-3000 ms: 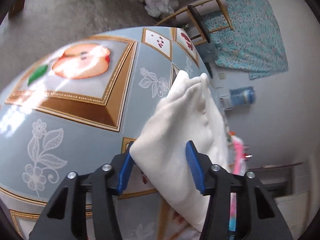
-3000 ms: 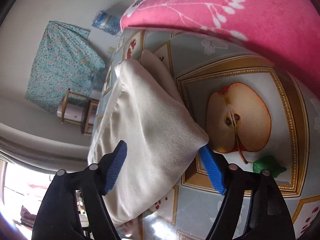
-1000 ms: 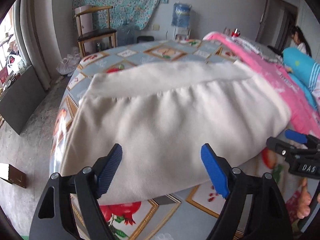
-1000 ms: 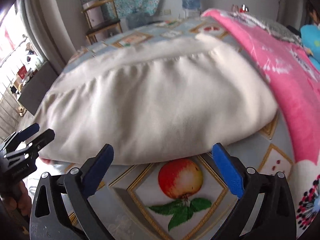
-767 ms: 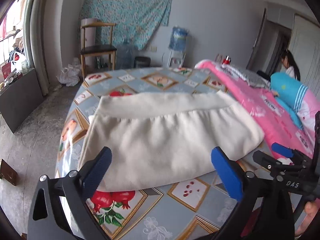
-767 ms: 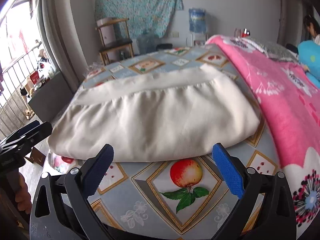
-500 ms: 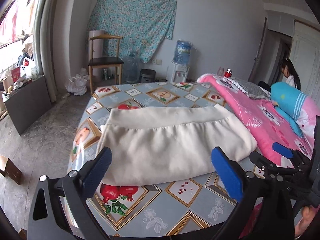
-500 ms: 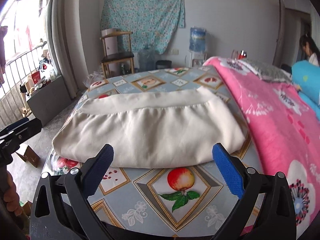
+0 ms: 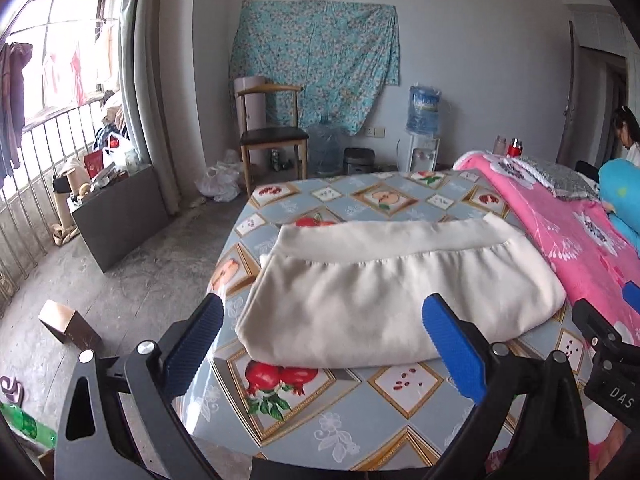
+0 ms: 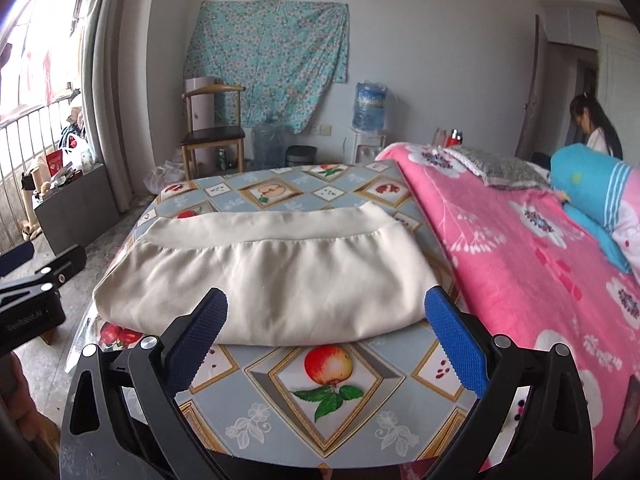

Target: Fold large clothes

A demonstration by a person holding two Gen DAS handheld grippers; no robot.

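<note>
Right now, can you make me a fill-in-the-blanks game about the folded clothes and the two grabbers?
1. The folded garment is the colour ____.
2. It lies on a tablecloth printed with pictures of ____.
3. The left gripper and the right gripper both have their jaws ____, with nothing held.
4. Beside the garment lies a blanket of the colour ____.

Missing words: cream; fruit; open; pink

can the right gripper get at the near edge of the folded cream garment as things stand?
Probably yes. The right gripper is open and empty, pointed at the folded cream garment, with only bare fruit-print tablecloth before that edge. The pink floral blanket lies off to the side.
</note>
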